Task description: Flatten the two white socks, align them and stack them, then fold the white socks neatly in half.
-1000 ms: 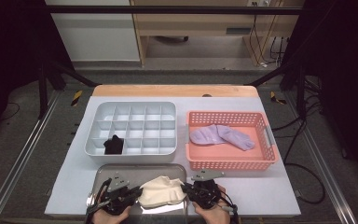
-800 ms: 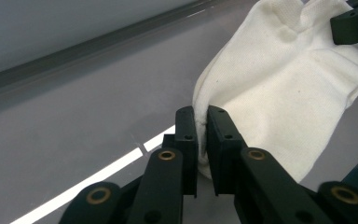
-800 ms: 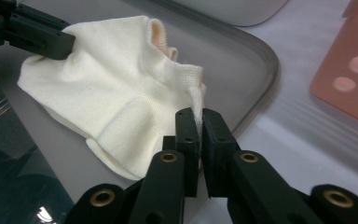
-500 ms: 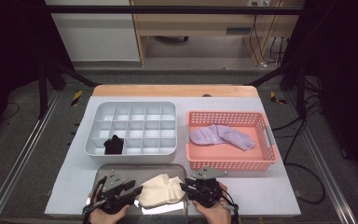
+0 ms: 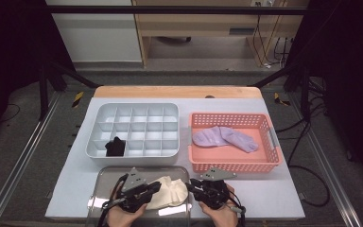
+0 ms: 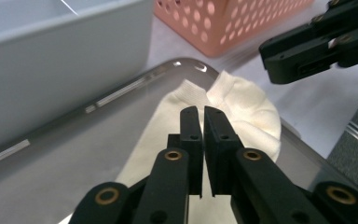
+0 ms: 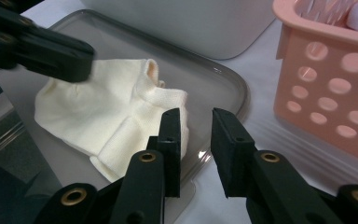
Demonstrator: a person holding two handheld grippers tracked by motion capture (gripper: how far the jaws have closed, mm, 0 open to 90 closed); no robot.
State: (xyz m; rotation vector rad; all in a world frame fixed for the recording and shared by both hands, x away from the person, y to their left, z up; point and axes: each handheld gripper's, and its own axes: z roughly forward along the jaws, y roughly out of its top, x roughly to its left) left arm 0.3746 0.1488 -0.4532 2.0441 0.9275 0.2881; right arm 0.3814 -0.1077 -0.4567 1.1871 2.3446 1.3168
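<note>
White tabletop before you: the cream sock (image 5: 169, 190) lies in the metal tray (image 5: 105, 178). Your left gripper (image 6: 203, 122), just closing, is nearly clenched above it, empty; your right gripper (image 7: 196, 127) stands released beside it.

You've got a soft ribbed-knit cream sock (image 7: 107, 116) on a shiny metal tray (image 7: 214, 74), next to that perforated matte plastic basket (image 7: 335, 88).
</note>
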